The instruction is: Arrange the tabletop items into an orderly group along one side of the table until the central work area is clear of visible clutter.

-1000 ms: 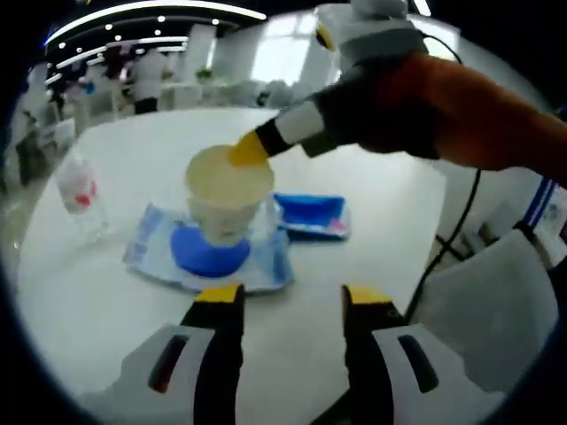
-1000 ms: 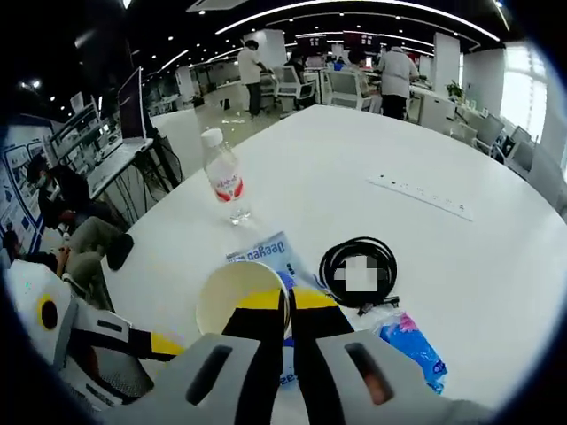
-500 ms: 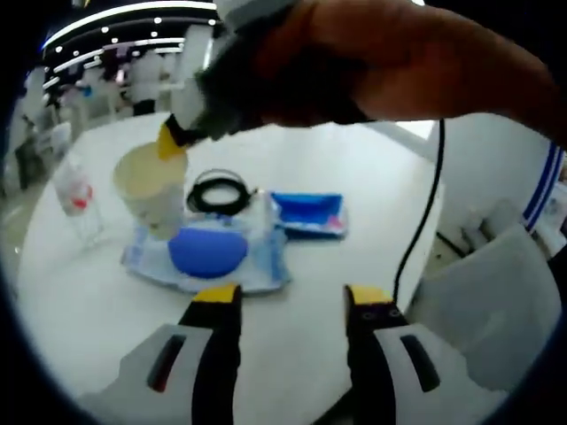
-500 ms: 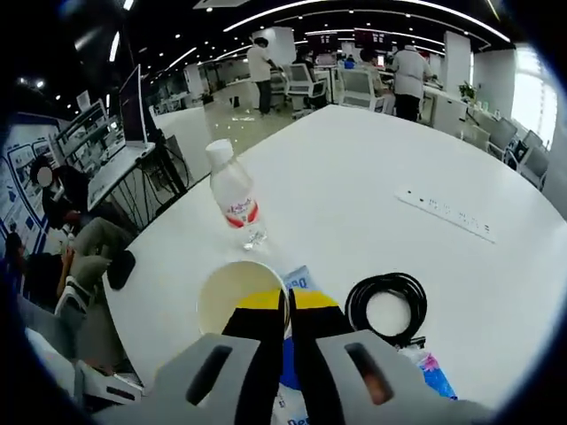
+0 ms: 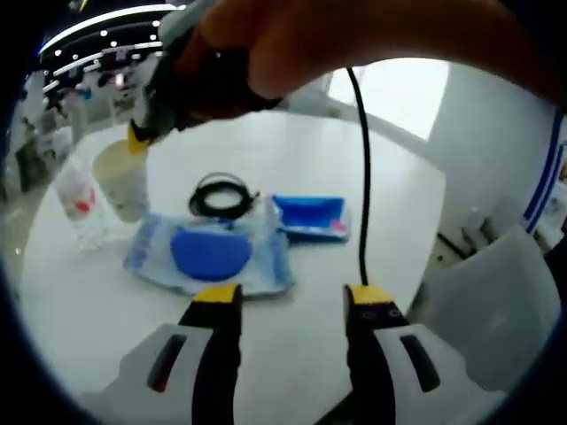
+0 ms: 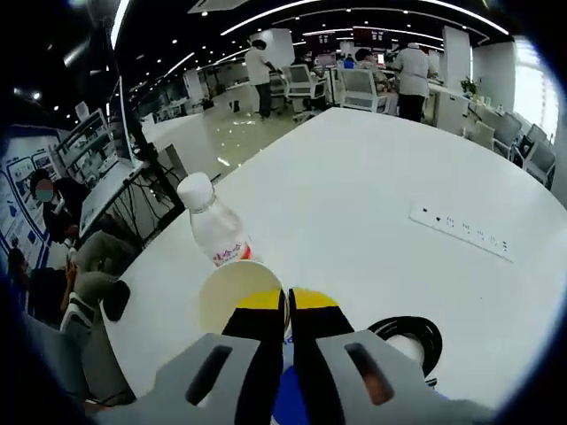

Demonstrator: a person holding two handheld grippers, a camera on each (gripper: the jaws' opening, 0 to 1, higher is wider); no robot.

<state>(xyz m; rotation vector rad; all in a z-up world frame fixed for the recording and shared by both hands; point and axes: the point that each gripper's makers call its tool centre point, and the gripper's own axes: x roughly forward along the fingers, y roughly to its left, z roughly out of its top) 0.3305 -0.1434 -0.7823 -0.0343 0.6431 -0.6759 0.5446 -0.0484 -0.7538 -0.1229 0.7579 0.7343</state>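
The right tongs [image 6: 285,301] are pinching the rim of a paper cup [image 6: 239,292] with their jaws almost together. In the left gripper view they [image 5: 140,140] are holding the cup [image 5: 122,177] just beside a water bottle [image 5: 80,199] on the white table [image 5: 390,195]. The left tongs [image 5: 292,297] are staying wide apart with nothing between them. Ahead of them are lying a blue wipes pack [image 5: 208,252], a coiled black cable [image 5: 221,193] and a small blue packet [image 5: 310,215]. A white power strip [image 6: 461,232] is lying farther off.
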